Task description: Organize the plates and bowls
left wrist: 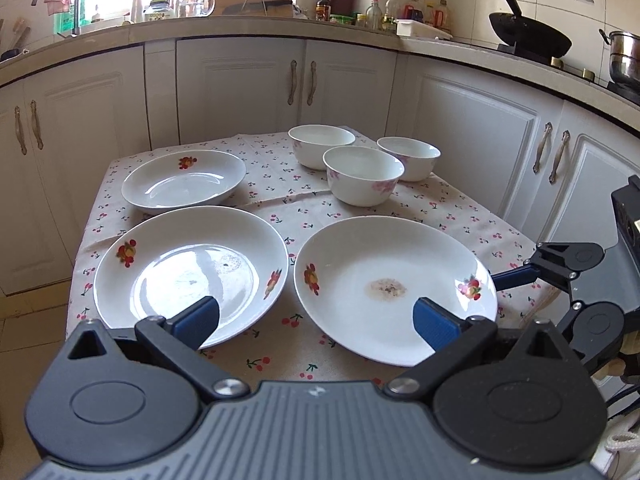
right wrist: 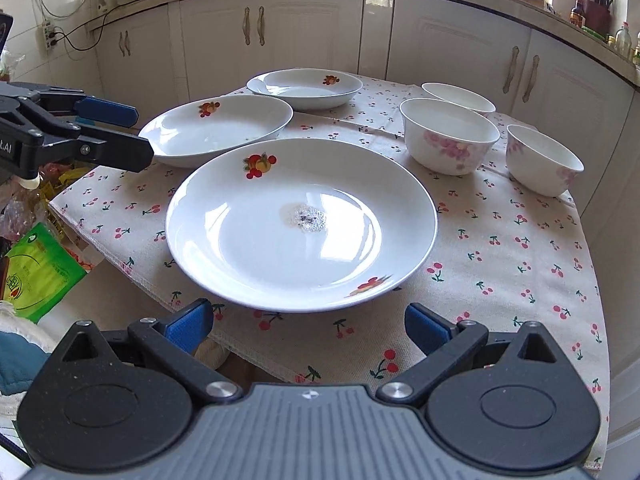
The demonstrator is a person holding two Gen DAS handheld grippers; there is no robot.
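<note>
Three plates [right wrist: 300,224] and three bowls [right wrist: 448,136] lie ahead of both grippers, left [left wrist: 316,322] and right [right wrist: 306,326], jaws spread, empty. Pinch the nearest rim squarely; glazed, likely slippery.

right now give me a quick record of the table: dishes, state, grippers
plates: three white fruit-print plates, stained plate, second plate, smaller far plate
bowls: three floral bowls, grouped, unstacked
surface: cherry-print tablecloth
left gripper: open, empty
right gripper: open, empty, facing stained plate
stacking: none yet
</note>
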